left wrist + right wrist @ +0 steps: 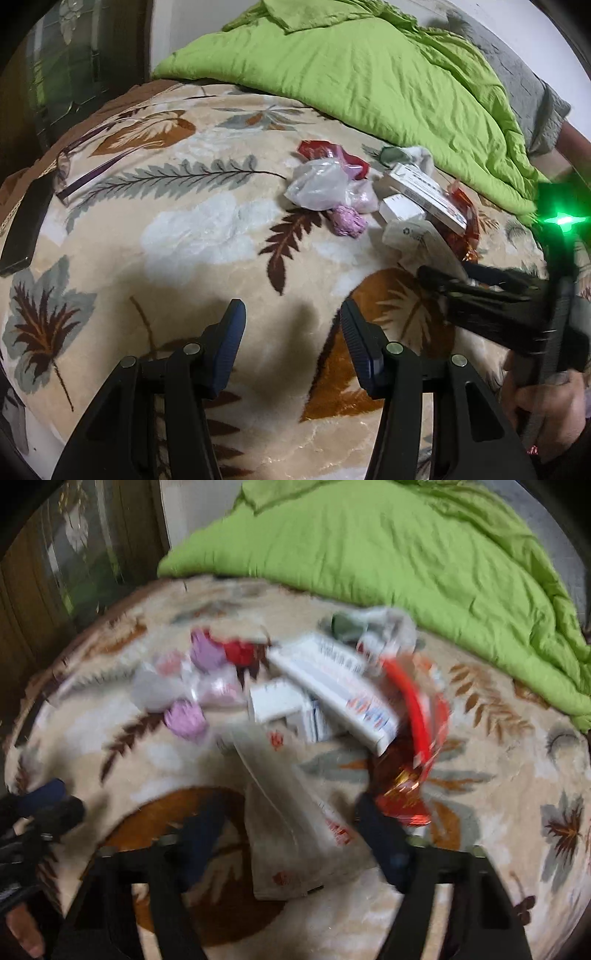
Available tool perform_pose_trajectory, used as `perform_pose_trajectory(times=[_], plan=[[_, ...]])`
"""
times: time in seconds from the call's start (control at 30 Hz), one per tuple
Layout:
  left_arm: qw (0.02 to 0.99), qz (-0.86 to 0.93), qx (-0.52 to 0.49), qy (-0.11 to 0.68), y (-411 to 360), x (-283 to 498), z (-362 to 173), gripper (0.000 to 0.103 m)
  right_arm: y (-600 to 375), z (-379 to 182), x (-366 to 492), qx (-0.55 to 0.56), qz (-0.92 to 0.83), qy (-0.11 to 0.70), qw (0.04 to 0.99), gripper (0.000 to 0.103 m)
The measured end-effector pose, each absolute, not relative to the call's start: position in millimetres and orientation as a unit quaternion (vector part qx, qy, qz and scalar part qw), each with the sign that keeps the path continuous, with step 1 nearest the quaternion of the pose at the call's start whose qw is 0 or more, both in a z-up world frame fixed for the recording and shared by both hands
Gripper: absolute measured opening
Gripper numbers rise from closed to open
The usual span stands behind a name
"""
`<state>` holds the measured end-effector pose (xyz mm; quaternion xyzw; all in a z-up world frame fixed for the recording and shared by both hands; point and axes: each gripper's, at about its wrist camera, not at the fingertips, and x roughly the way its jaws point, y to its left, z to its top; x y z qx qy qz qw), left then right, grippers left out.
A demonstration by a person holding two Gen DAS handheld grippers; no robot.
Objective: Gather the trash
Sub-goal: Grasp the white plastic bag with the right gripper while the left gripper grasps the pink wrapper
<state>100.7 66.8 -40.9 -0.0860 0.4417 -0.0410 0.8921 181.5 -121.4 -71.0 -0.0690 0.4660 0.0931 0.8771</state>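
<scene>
The trash lies in one loose heap on the beige leaf-patterned fleece blanket (177, 236), right of centre in the left wrist view: a clear crumpled plastic bag (319, 184), a long white cardboard box (424, 195) and a flat whitish paper packet (291, 834) nearest the person. The right gripper (291, 834) straddles this packet with its jaws about half apart, but the blur hides whether the pads press it. The left gripper (293, 325) hovers half open and empty over bare blanket, probably waiting its turn.
</scene>
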Motion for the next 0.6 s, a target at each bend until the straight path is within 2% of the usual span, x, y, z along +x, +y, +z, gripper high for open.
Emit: perform_pose_trajectory(times=[0.07,0.13,0.43,0.6], plan=[[0.894,-0.045,-0.082,0.439,64.7,101.9,-38.0,0.052,-122.1,-68.5,176.4,-0.074,0.088,0.456,0.883,0.052],[0.893,-0.049,-0.086,0.439,64.4,106.8,-34.5,0.052,-126.9,-58.3,166.2,-0.068,0.077,0.439,0.892,0.051],[0.882,-0.073,-0.082,0.458,36.6,157.4,-30.3,0.052,-171.9,-21.3,104.2,0.058,0.062,0.388,0.918,0.049],[0.877,-0.059,-0.045,0.475,12.0,192.9,-50.6,0.047,-171.5,-11.4,91.5,0.072,0.076,0.371,0.923,0.05]])
